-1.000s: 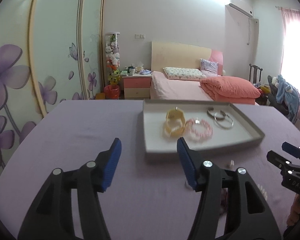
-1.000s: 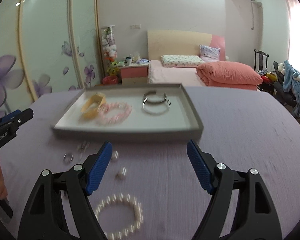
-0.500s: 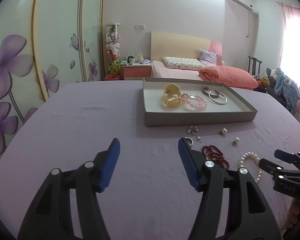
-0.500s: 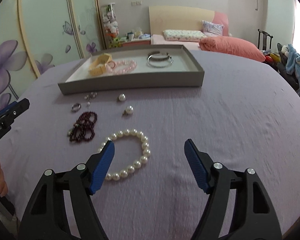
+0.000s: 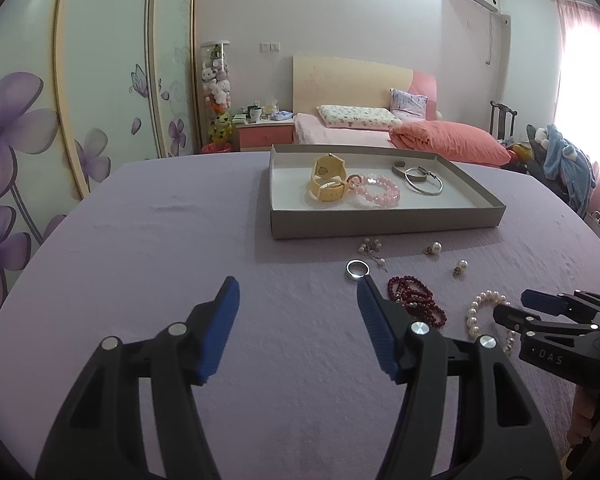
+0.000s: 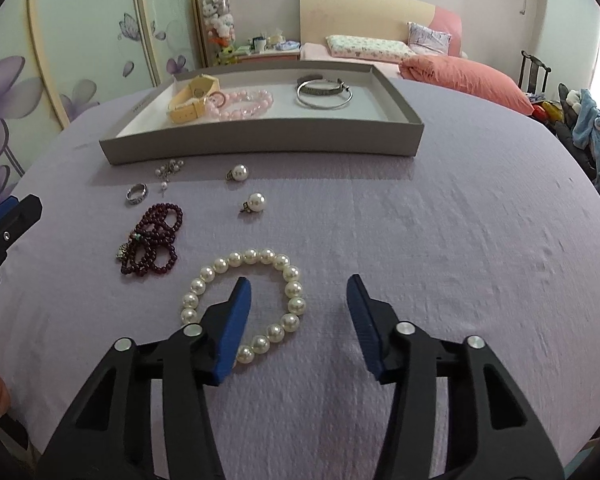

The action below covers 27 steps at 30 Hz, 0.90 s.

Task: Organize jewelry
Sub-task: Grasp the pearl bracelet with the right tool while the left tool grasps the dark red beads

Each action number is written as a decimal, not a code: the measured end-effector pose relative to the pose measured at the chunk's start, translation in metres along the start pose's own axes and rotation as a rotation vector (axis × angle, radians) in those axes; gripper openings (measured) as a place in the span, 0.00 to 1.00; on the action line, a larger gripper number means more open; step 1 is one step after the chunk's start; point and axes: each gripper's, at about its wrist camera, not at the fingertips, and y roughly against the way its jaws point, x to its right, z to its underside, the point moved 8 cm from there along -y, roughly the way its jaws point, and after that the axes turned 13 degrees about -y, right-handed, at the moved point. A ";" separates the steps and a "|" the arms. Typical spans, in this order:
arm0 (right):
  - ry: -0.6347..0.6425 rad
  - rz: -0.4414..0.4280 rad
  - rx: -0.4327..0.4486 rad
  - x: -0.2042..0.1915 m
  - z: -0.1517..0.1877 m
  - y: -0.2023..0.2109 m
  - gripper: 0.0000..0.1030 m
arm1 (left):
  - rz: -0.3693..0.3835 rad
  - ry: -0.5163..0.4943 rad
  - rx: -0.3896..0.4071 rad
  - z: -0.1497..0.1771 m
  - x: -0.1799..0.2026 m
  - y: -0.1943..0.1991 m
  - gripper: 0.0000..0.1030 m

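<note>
Meanwhile, your right gripper (image 6: 298,300) had just been narrowing, yet its jaws gaped apart and clasped nothing, straddling the near right arc of the pearl bracelet (image 6: 242,300) on the purple cloth (image 6: 440,232). Your left gripper (image 5: 298,312) hung spread and empty over bare cloth, near the silver ring (image 5: 357,269) and the dark red beads (image 5: 415,304), well short of the grey tray (image 5: 384,226).

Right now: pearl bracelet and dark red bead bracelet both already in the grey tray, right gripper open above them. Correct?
Not quite. The pearl bracelet and dark red bead bracelet lie on the purple tablecloth, in front of the grey tray, not inside. The right gripper is open, as the right wrist view shows.
</note>
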 end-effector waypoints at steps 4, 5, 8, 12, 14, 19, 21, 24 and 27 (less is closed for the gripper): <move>0.004 0.001 -0.001 0.000 0.002 0.001 0.44 | 0.000 0.000 -0.003 0.000 0.000 -0.001 0.59; 0.004 0.001 0.000 0.000 0.002 0.001 0.43 | 0.000 0.000 -0.004 0.000 0.000 -0.001 0.59; 0.008 -0.002 0.005 0.000 0.002 0.001 0.38 | 0.007 0.001 -0.011 0.001 0.003 -0.003 0.59; 0.009 -0.009 0.005 0.002 0.002 0.003 0.19 | 0.019 0.000 -0.021 0.003 0.005 -0.006 0.59; 0.006 -0.013 0.005 0.004 0.002 0.004 0.12 | 0.025 -0.002 -0.023 0.003 0.008 -0.007 0.59; -0.012 -0.023 0.006 0.013 0.003 0.008 0.10 | 0.038 -0.009 -0.028 0.003 0.016 -0.008 0.59; -0.021 -0.023 0.008 0.017 0.004 0.009 0.10 | 0.047 -0.011 -0.033 0.003 0.019 -0.009 0.59; -0.048 0.000 0.020 0.030 0.005 0.013 0.10 | 0.070 -0.013 -0.044 0.003 0.026 -0.011 0.59; -0.103 0.035 0.033 0.052 0.002 0.015 0.10 | 0.095 -0.033 -0.054 0.002 0.037 -0.014 0.59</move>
